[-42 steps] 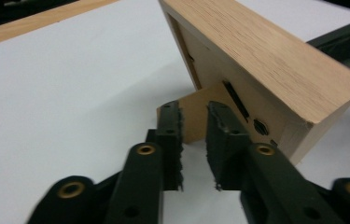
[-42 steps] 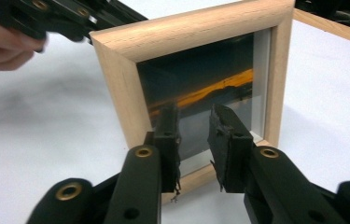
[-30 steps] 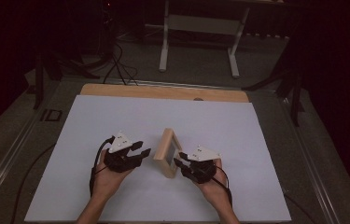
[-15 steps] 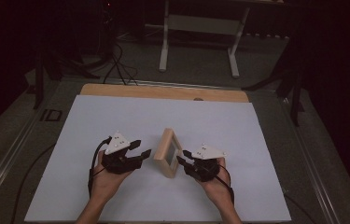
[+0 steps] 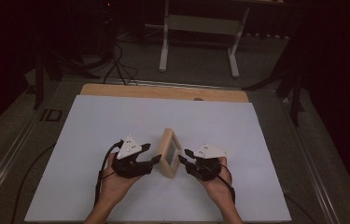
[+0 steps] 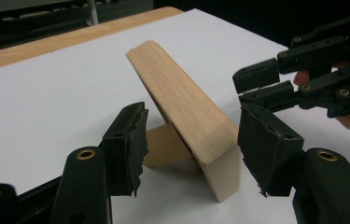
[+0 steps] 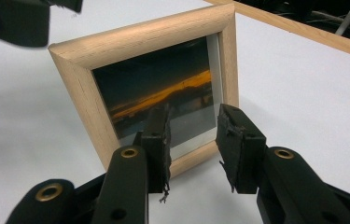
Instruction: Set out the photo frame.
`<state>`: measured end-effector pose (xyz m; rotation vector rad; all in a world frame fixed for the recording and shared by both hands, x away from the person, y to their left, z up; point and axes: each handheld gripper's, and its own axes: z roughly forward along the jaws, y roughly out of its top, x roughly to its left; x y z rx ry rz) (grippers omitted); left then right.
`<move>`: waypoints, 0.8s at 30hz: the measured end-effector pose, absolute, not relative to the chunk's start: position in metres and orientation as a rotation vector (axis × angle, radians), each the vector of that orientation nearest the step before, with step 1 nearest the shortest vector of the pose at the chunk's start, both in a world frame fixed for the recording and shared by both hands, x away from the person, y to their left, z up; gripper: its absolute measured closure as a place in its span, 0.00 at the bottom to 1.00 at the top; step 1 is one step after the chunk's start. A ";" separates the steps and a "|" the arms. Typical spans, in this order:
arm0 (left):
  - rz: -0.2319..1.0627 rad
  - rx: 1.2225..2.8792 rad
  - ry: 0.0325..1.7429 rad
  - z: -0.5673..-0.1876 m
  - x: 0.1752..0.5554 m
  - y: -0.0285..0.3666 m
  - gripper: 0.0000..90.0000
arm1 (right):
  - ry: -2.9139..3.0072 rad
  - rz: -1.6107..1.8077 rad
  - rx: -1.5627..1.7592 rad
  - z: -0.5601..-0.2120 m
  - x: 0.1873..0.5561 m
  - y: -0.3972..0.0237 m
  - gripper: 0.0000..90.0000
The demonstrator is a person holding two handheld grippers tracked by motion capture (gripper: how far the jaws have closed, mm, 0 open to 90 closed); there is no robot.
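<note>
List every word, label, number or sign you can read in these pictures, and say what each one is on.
None can be read. The wooden picture frame holds a dark sunset photo without lettering. A small dark rectangular mark beside the white table sheet is too small to read. The grippers' grey plates carry dots, no text.

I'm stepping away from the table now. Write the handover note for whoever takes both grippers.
Left gripper: open, jaws just been opening, nothing clamped; it sits just behind the wooden picture frame.
Right gripper: open, holds nothing, pointed at the frame's glass front.
Frame: upright on the white table sheet, leaning on its back stand, between the two grippers.
Done: frame stands by itself.
Left: probably only pull both grippers clear without knocking it.
</note>
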<state>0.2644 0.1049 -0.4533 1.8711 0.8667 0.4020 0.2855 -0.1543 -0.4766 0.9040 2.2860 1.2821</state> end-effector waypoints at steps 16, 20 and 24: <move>0.406 1.904 0.885 -0.464 0.268 0.080 0.44 | 2.280 1.285 0.907 -0.476 0.286 -0.156 0.72; 0.411 1.905 0.912 -0.466 0.271 0.077 0.43 | 2.274 1.286 0.912 -0.475 0.287 -0.157 0.72; 0.408 1.912 0.941 -0.470 0.274 0.075 0.43 | 2.273 1.288 0.917 -0.475 0.287 -0.158 0.72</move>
